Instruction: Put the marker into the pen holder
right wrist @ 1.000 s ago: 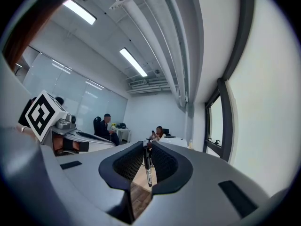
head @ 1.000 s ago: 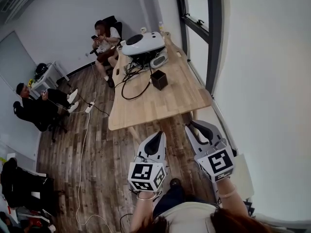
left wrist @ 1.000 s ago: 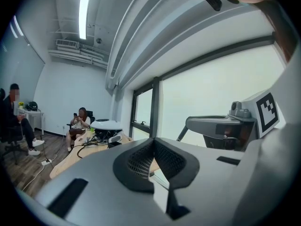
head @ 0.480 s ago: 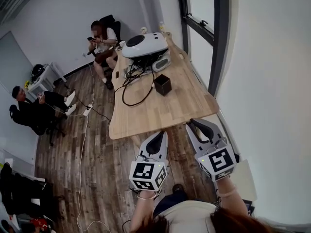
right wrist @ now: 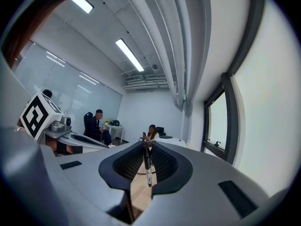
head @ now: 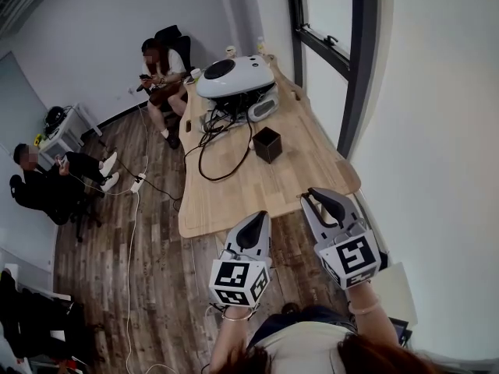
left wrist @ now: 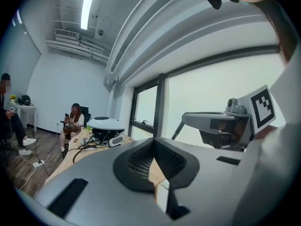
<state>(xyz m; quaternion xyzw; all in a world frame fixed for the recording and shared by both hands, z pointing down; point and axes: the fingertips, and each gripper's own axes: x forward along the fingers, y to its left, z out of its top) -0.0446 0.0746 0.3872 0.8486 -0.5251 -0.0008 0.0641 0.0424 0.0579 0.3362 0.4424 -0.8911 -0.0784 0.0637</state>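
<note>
Head view: my two grippers sit low in the picture, side by side. The left gripper [head: 256, 223] is over the wood floor, and the right gripper [head: 318, 199] reaches the near edge of the one wooden table [head: 300, 170]. One black pen holder [head: 267, 144] stands on the table, well apart from both grippers. It is just beside a loop of black cables [head: 212, 142] and near one white domed device [head: 234, 76]. I count two seated people: one person at the far end of the table [head: 158, 62], another person off to the left [head: 35, 179]. I cannot make out the marker from up here.

Left gripper view: the two jaws are pressed together with nothing between them. The other gripper shows on the right of the picture.

Right gripper view: the jaws are drawn narrow and clamped on one marker [right wrist: 147, 166]. It is dark with a pale label and stands upright between the ribbed pads, so the marker is in my right gripper, not in the holder
</note>
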